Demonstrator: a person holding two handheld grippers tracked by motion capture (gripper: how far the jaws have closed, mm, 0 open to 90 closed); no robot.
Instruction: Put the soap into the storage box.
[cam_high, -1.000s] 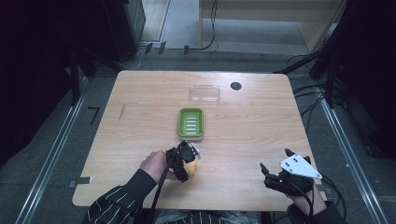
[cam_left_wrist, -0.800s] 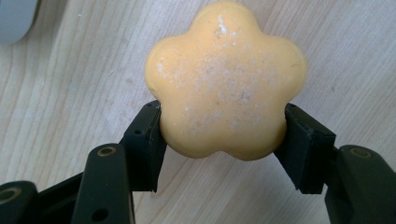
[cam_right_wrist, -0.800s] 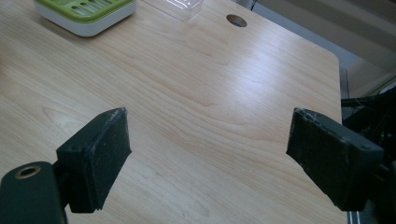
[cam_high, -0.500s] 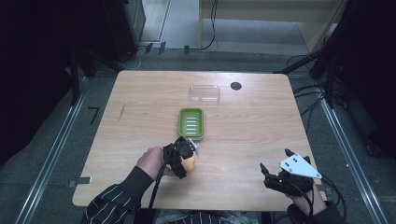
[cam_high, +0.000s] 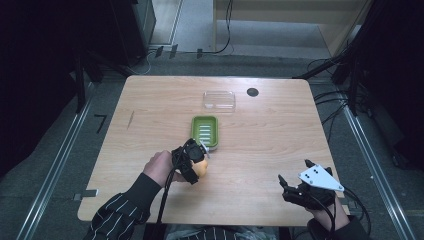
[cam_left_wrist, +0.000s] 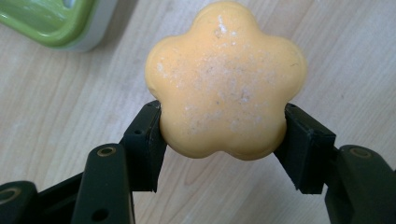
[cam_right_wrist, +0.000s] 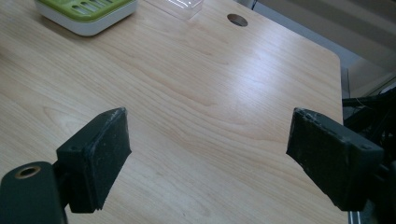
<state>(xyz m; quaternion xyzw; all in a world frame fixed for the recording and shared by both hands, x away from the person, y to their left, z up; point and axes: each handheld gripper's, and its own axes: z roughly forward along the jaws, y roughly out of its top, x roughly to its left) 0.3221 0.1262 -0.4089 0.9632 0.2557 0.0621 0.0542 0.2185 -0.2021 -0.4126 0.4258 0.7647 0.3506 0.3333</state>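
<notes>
— Soap (cam_left_wrist: 224, 84) is gripped by the left tool (cam_high: 192, 162): its jaws are closed on the lower lobes from both sides, as seen in the left gripper view. So the pickup can be counted as done.

— And where is it held?

— Just at the near end of the green dish (cam_high: 205, 131), low over the counter (cam_high: 270, 135). Whether it is lifted clear of the wood cannot be told. It is not yet laid in the dish; that placing is judged to be what is left, and a clear lid (cam_high: 219, 100) beyond the dish may be meant to follow.

— What is seen of the right tool?

— The right tool (cam_high: 295, 187) is held wide open with nothing between its jaws, at the near right corner, well apart from the dish.

— How is the soap to be described?

— It is shaped as a five-lobed flower, orange-yellow, rounded at the edges, matte. A pale, powdery speckling is spread over its top face, thickest towards the middle. No cracks or dents are made out. It is judged to be firm, since no give is shown where it is pinched.
</notes>
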